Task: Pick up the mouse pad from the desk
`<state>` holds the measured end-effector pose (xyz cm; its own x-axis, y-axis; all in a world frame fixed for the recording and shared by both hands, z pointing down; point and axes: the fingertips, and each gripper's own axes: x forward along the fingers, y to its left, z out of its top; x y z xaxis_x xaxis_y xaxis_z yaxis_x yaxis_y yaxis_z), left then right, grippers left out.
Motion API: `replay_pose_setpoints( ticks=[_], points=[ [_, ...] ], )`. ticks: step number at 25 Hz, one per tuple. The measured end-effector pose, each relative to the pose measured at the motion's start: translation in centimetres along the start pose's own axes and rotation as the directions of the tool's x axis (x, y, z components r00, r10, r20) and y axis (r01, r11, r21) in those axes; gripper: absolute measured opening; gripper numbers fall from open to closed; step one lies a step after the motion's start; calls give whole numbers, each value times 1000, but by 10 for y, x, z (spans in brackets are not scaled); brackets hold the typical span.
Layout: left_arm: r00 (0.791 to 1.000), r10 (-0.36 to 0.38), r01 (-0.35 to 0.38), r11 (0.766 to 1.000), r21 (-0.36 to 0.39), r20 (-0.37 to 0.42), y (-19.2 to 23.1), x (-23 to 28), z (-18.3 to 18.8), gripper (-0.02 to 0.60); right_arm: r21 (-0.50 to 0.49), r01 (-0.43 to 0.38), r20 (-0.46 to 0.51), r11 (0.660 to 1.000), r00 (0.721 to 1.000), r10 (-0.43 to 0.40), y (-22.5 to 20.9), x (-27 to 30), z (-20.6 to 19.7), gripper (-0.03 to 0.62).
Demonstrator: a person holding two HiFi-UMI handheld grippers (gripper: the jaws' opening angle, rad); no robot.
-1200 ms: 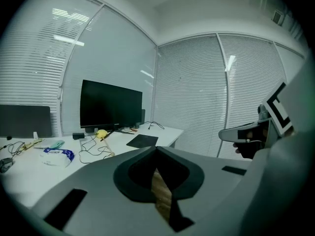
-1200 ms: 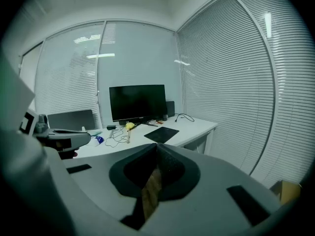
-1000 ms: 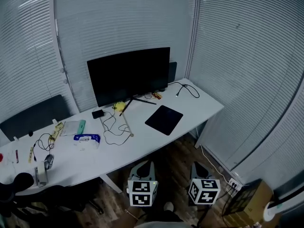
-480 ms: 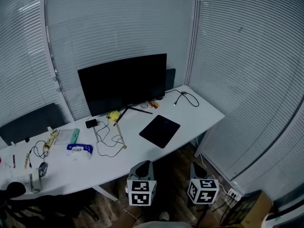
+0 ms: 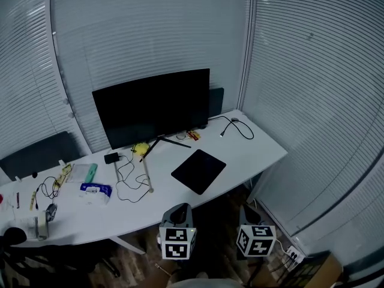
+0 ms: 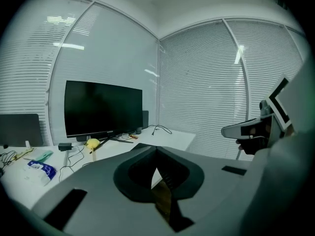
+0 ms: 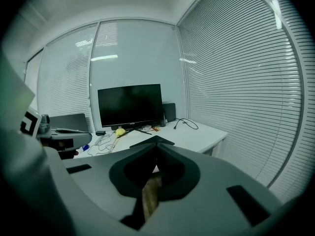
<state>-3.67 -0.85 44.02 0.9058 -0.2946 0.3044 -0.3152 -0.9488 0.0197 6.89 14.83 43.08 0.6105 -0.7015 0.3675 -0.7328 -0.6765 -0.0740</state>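
The black mouse pad (image 5: 198, 171) lies flat near the front edge of the white desk (image 5: 258, 146), right of the monitor stand. Both grippers hang over the floor in front of the desk, short of its edge and apart from the pad. The left gripper (image 5: 178, 211) is shut and holds nothing; in its own view the left gripper (image 6: 156, 149) has its jaws meeting in a point toward the desk. The right gripper (image 5: 249, 211) is shut and empty too, and the right gripper (image 7: 157, 141) aims at the desk's right half.
A dark monitor (image 5: 153, 105) stands at the back of the desk. Loose cables (image 5: 129, 174), a yellow object (image 5: 140, 149), a blue tissue pack (image 5: 95, 191) and small items lie to the left. A black cable (image 5: 237, 126) lies at the right end. Blinds line the walls.
The desk and mouse pad have shifted lower in the head view as both grippers came closer to the desk. Both stay shut and empty.
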Motion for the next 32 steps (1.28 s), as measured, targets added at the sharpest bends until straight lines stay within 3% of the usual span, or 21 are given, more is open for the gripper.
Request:
replay_pose_setpoints(
  ticks=[12, 32],
  points=[
    [999, 36, -36, 999, 2, -34, -20, 32, 2, 17, 18, -46, -15, 999, 999, 47, -35, 32, 6, 32],
    [997, 77, -78, 996, -43, -26, -3, 110, 13, 17, 3, -76, -37, 997, 996, 76, -63, 105, 21, 32]
  ],
)
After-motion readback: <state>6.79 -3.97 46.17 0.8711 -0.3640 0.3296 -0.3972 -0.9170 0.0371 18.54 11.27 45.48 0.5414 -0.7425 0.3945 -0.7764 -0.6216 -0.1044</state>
